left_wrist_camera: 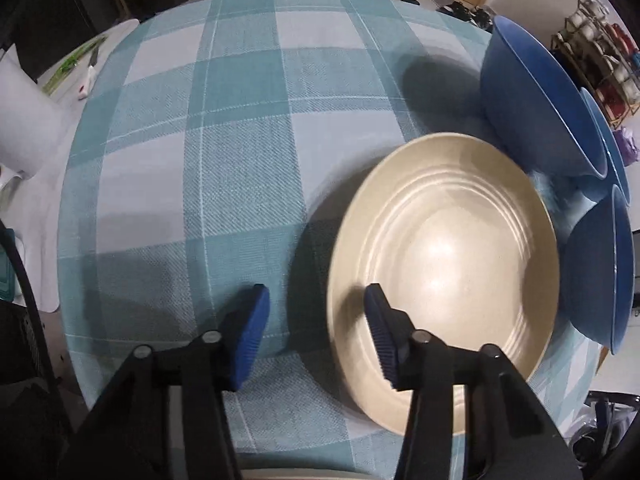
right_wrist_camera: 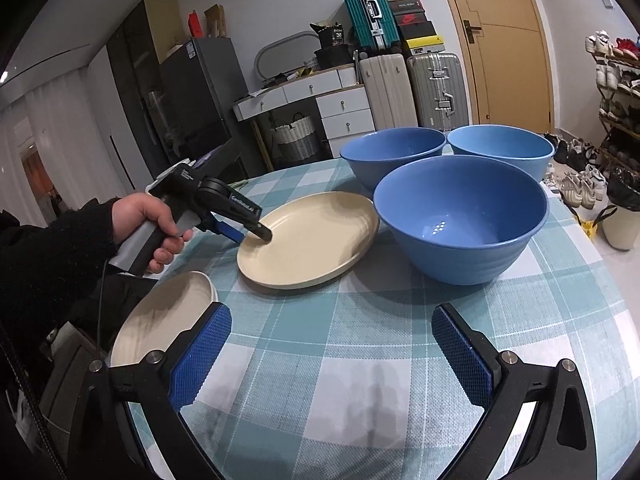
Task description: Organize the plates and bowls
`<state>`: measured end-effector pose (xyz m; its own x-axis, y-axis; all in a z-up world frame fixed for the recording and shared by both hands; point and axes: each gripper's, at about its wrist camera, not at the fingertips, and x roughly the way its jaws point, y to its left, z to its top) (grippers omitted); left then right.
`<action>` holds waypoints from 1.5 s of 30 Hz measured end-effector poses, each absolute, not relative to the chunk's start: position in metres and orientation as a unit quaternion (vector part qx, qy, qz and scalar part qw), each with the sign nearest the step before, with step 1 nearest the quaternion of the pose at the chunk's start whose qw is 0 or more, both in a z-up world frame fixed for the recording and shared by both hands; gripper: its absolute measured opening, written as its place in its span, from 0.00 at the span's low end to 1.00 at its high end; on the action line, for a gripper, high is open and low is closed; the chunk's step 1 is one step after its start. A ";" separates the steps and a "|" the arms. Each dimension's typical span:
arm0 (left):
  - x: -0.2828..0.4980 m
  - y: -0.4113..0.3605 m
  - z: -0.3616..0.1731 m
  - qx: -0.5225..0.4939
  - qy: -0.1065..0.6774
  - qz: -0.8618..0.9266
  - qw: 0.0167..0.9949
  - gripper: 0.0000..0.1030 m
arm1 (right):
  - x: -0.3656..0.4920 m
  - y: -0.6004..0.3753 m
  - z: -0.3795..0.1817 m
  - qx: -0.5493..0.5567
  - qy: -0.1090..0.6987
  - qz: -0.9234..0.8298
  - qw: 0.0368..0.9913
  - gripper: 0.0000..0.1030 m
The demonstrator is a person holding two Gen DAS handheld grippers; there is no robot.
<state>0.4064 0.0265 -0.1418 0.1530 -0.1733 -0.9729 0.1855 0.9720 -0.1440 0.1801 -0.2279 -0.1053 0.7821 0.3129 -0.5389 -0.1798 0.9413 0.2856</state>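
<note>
A cream plate (left_wrist_camera: pixel 452 264) (right_wrist_camera: pixel 308 240) lies on the checked tablecloth. My left gripper (left_wrist_camera: pixel 316 320) (right_wrist_camera: pixel 250 234) is open, its jaws straddling the plate's near-left rim, one finger over the plate, one outside. Three blue bowls stand upright beyond the plate: a near one (right_wrist_camera: pixel 460 216) (left_wrist_camera: pixel 600 268) and two behind, one on the left (right_wrist_camera: pixel 394 154) (left_wrist_camera: pixel 536 104) and one on the right (right_wrist_camera: pixel 502 150). A second cream plate (right_wrist_camera: pixel 164 316) sits at the table's near-left edge, beside my right gripper (right_wrist_camera: pixel 332 356), which is open and empty above the cloth.
The round table (right_wrist_camera: pixel 360 380) has a teal checked cloth (left_wrist_camera: pixel 224 152). A knife on a cutting board (left_wrist_camera: pixel 86 72) lies off to the left. Suitcases (right_wrist_camera: pixel 436 88), drawers (right_wrist_camera: pixel 340 112) and a shoe rack (right_wrist_camera: pixel 616 92) stand behind the table.
</note>
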 end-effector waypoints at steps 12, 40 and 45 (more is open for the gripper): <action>0.399 0.024 -0.136 0.010 0.652 -0.153 0.742 0.09 | 0.176 -0.229 -0.099 0.109 0.295 0.129 0.941 0.99; 0.397 0.078 -0.122 0.017 0.637 -0.063 0.768 0.10 | 0.236 -0.183 -0.002 0.064 0.267 0.204 0.940 0.99; 0.390 0.101 -0.127 -0.011 0.638 -0.053 0.768 0.14 | 0.297 -0.181 0.023 0.158 0.344 0.244 0.893 0.99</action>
<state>0.3903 0.1010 -0.1266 0.1809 -0.0951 -0.9789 0.0677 0.9942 -0.0841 0.2969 -0.1808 0.0234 0.6450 0.5435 -0.5371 -0.3267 0.8316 0.4492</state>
